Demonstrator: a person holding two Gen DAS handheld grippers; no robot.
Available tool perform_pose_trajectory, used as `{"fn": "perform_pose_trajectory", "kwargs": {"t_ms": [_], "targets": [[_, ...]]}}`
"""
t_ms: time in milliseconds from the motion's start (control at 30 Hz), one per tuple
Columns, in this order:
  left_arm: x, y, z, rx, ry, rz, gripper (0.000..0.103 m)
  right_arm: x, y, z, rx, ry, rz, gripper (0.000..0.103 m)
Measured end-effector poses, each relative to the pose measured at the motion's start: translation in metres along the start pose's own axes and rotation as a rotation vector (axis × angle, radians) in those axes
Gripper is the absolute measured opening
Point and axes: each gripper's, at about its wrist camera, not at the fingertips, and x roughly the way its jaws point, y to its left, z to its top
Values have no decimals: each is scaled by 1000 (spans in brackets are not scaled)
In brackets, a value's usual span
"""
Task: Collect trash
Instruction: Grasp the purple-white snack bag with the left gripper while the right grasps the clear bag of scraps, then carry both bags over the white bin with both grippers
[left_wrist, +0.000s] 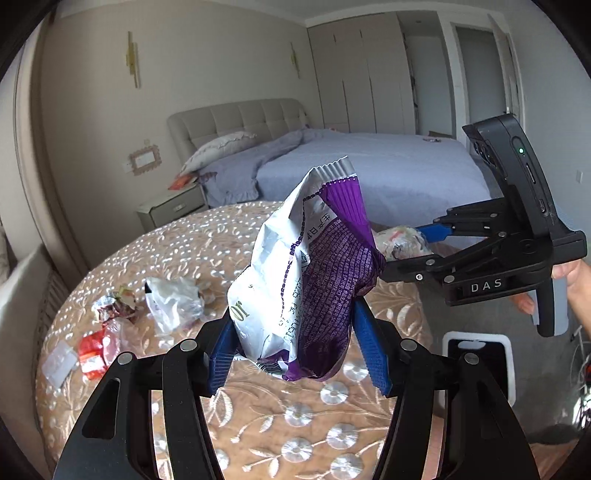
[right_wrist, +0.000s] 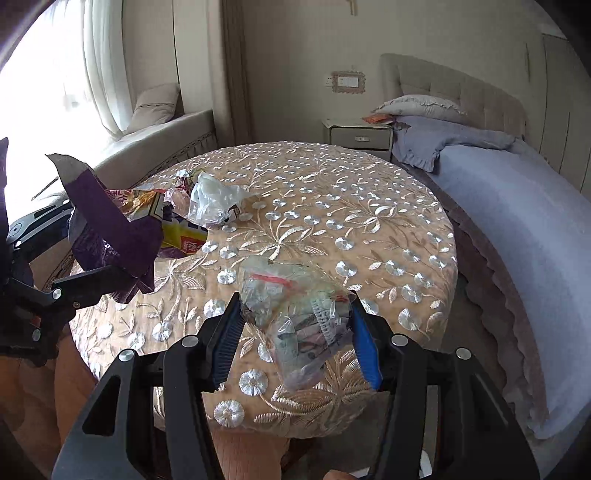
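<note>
My left gripper (left_wrist: 295, 339) is shut on a purple and white snack bag (left_wrist: 310, 273) and holds it upright above the round table (left_wrist: 295, 417). The same bag (right_wrist: 110, 229) shows at the left in the right wrist view, in the left gripper (right_wrist: 122, 273). My right gripper (right_wrist: 295, 332) is shut on a clear plastic bag of scraps (right_wrist: 295, 314) above the table's near edge (right_wrist: 295, 417). In the left wrist view the right gripper (left_wrist: 417, 247) holds that clear bag (left_wrist: 399, 240) at the right.
More trash lies on the embroidered tablecloth: a crumpled clear bag (left_wrist: 173, 302), red wrappers (left_wrist: 96, 347), a yellow packet (right_wrist: 181, 232). A white-rimmed bin (left_wrist: 480, 358) stands on the floor right of the table. A bed (left_wrist: 369, 173), a nightstand (right_wrist: 360, 136) and a window seat (right_wrist: 155, 140) surround the table.
</note>
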Motion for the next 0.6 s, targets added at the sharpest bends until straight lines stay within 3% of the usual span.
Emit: {"fn": "perform_pose_trajectory", "kwargs": {"t_ms": [333,600], "targets": [[38,-121,-25,121,87,-265,58,-66,-49,-94,166,29,-143,56],[96,-199,-59,177,261,-445,58,-89,-88,-172,341,117,-210,56]]}}
